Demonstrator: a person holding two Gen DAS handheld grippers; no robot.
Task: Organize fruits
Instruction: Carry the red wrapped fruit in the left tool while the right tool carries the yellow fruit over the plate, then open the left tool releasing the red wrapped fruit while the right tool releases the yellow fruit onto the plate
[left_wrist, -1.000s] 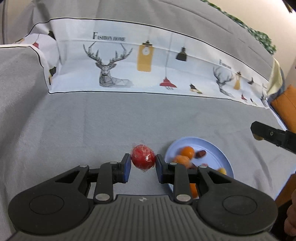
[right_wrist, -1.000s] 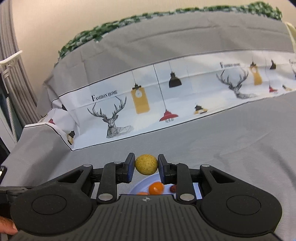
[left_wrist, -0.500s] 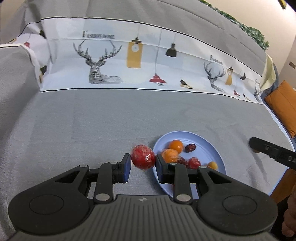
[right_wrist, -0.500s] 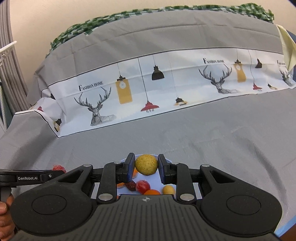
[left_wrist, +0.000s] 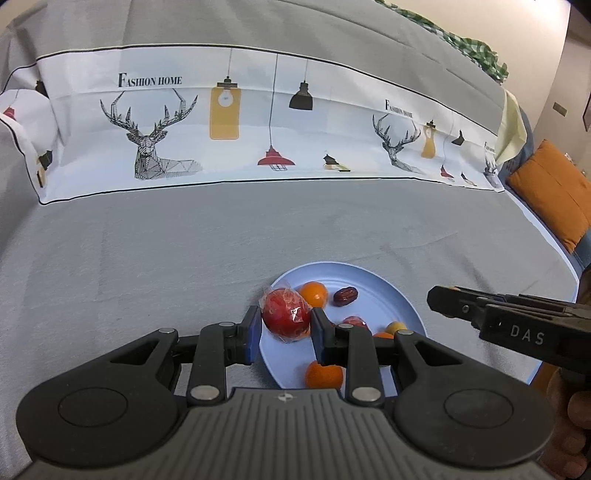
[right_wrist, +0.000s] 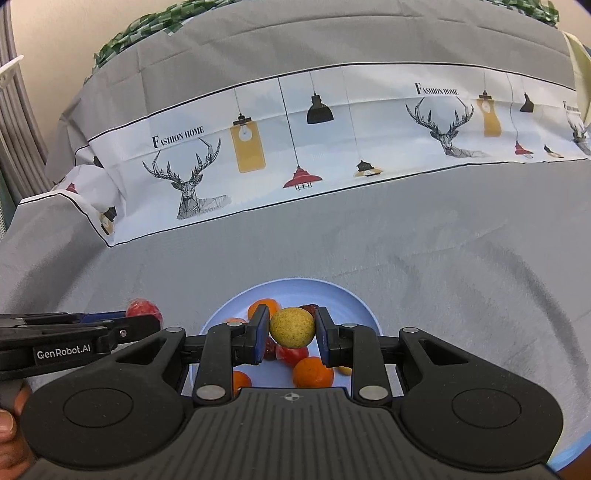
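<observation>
Pale blue, the plate (left_wrist: 373, 275) lies on the grey cloth that covers the surface, and it is the landmark here: several small oranges, a dark date (left_wrist: 345, 296), a small red fruit and a little yellow one already lie on it.

A second ago the left gripper (left_wrist: 284, 325) hung well to the left of the plate with only grey cloth beneath its load. It has since slid across, so the wrapped red fruit (left_wrist: 286, 314) now hangs over the plate's left rim. The right gripper (right_wrist: 291, 328) has come down in the same time; its view showed only a sliver of the plate a second ago and now shows most of it, with the yellow-green round fruit (right_wrist: 292, 326) hanging above the heap of fruit at the plate's middle. Both loads look close to their drop point, so letting go is probably the next step.

The left jaws are narrowly parted and pinch the red fruit through its clear wrapper. The right jaws, set about as narrow, clamp the yellow-green fruit by its sides. Neither fruit touches the plate yet.
</observation>
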